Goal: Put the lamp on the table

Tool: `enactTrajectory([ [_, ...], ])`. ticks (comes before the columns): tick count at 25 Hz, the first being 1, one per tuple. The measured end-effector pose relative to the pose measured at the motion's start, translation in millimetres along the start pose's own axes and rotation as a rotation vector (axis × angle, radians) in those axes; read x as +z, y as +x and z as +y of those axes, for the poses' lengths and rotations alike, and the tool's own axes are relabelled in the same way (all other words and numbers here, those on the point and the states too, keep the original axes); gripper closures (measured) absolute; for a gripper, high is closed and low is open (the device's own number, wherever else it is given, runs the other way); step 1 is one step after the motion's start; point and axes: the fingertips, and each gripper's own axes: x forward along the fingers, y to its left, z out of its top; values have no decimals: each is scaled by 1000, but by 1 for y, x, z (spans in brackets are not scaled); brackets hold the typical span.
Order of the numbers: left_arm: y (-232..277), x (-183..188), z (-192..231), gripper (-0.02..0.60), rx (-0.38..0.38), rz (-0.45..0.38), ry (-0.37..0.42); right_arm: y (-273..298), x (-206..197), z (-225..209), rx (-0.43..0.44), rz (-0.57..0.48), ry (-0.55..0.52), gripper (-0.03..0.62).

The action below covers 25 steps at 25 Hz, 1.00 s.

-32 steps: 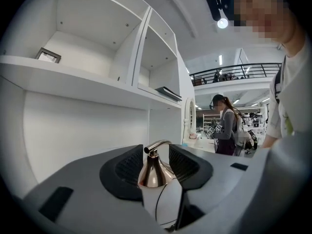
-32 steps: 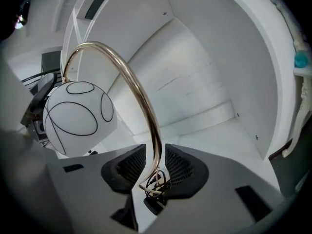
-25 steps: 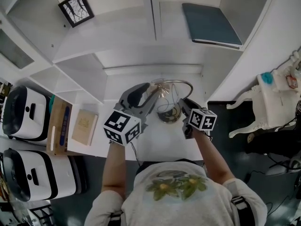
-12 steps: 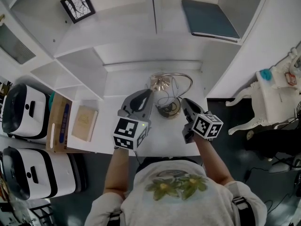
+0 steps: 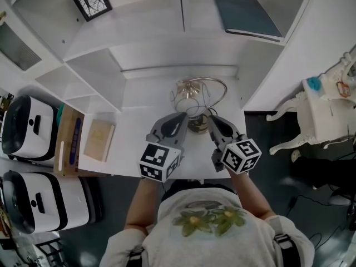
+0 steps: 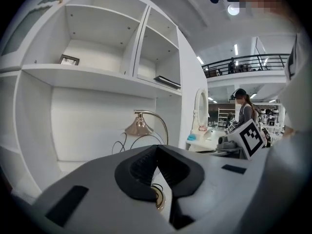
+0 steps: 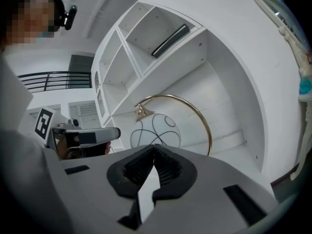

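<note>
The lamp [image 5: 192,96], a gold arched stem with a wire globe shade and a round base, stands on the white table [image 5: 142,132] in front of the shelf unit. My left gripper [image 5: 181,118] is shut and empty, its tips just left of the lamp base. On the base's right side my right gripper [image 5: 212,120] is also shut with nothing in it. In the left gripper view the lamp [image 6: 140,126] rises beyond the closed jaws [image 6: 157,148]. The right gripper view shows the globe [image 7: 155,130] past the closed jaws [image 7: 154,148].
White shelves behind the table hold a framed picture [image 5: 89,0] and a dark blue book [image 5: 247,15]. A tan book [image 5: 100,139] and a cardboard box [image 5: 69,143] lie left, beside two white devices [image 5: 25,132]. A white ornate stand [image 5: 322,110] is to the right.
The left gripper's jaws, wide open by the lamp a second ago, have closed empty. Both grippers have drawn back slightly toward me. The lamp stays standing on the table.
</note>
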Motion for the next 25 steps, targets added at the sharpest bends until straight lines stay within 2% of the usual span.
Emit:
enactTrajectory([
  [3, -2, -6, -8, 552, -12, 4, -20, -4, 5, 15, 31, -13, -47, 563],
  [8, -3, -15, -16, 552, -13, 22, -6, -7, 7, 34, 61, -17, -110, 563],
  [25, -11, -31, -28, 552, -27, 50, -15, -16, -1, 48, 75, 2, -130, 563],
])
